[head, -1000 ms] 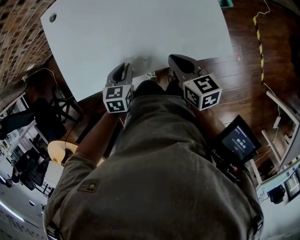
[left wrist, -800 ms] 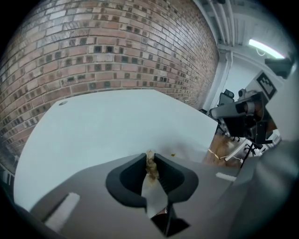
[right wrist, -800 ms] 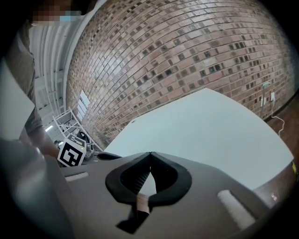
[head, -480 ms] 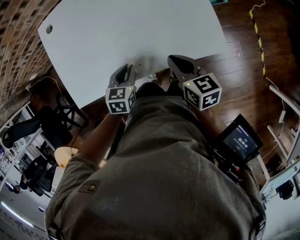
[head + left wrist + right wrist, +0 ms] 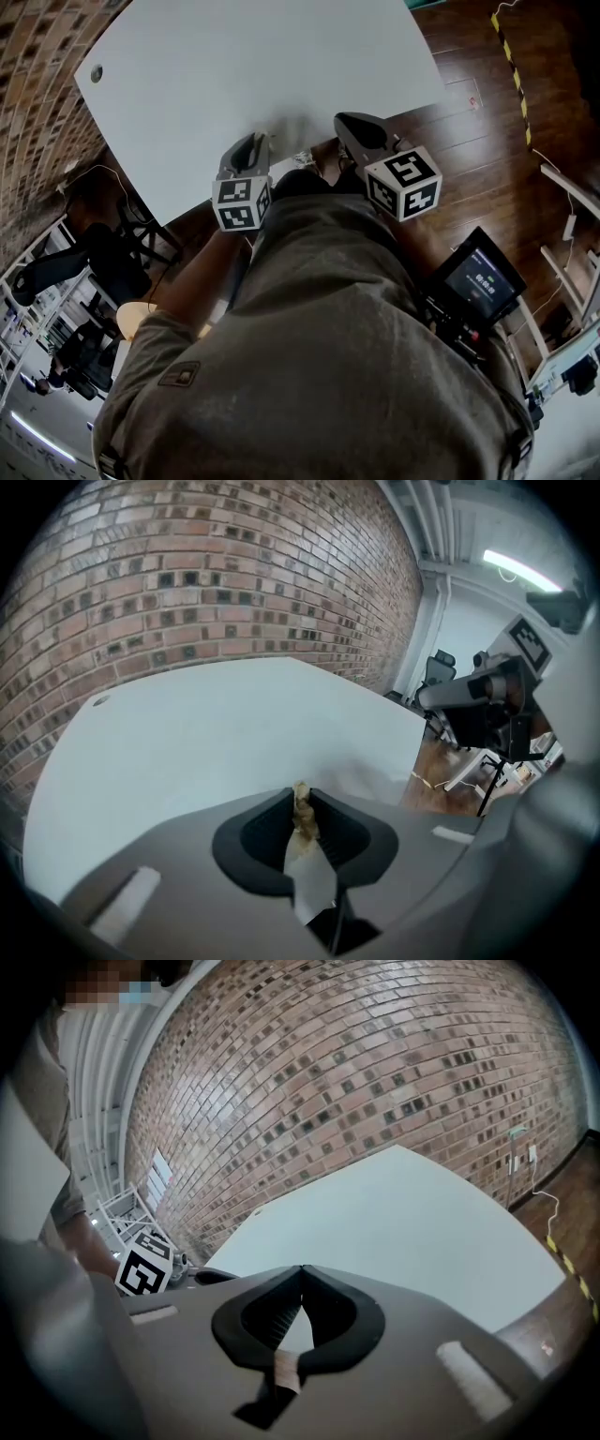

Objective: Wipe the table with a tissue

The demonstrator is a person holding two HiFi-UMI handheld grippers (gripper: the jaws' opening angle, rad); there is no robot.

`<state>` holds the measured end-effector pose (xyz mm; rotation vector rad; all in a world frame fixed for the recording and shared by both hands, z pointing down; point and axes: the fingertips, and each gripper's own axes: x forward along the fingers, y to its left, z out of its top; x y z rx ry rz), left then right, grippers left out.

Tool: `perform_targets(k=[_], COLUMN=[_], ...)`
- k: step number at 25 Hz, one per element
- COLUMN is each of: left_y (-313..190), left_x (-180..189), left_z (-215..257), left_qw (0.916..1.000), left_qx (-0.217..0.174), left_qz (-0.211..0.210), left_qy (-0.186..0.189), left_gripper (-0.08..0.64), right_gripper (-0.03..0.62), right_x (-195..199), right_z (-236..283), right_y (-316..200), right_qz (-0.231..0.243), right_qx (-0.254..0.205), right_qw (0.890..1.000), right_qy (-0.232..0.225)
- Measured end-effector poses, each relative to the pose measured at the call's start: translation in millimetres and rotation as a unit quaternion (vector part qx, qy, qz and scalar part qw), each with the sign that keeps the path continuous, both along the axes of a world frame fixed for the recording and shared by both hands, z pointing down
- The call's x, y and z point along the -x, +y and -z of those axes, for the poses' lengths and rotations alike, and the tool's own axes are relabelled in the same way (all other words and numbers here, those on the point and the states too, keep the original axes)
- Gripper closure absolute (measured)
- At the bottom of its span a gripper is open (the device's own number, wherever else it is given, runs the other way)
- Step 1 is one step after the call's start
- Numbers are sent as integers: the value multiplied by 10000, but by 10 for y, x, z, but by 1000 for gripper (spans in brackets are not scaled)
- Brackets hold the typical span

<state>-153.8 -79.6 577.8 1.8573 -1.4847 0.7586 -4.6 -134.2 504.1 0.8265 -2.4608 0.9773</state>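
Note:
The white table (image 5: 262,66) fills the top of the head view. My left gripper (image 5: 251,142) hovers over its near edge, and its jaws are shut on a small brownish wad of tissue (image 5: 302,816) that pokes out between the tips. In the left gripper view that gripper (image 5: 302,794) points across the bare tabletop (image 5: 206,733). My right gripper (image 5: 343,122) is just right of it at the same edge. Seen from its own camera, the right gripper (image 5: 302,1269) has its jaws closed together with nothing between them.
A brick wall (image 5: 187,583) runs along the table's far side. A small round hole (image 5: 96,72) marks the table's left corner. Wooden floor (image 5: 487,141) with striped tape lies right. A screen device (image 5: 478,281) hangs at my side. Office chairs (image 5: 103,253) stand left.
Both grippers keep almost the same places at the table's near edge. The head view has shifted slightly, so the table sits a little further left in the frame.

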Motion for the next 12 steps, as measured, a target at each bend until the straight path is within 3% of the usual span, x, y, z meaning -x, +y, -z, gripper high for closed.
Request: perform_targets(k=[12], left_y=[-125], left_x=[20], left_z=[177], left_qw=[9995], left_qx=[-299], left_qz=[65], left_qy=[-7], left_gripper=[508], right_gripper=[578], right_x=[101], right_z=[94], right_y=[-91], right_qz=[56], right_qx=[-209], right_qw=[9997], right_qy=[-82])
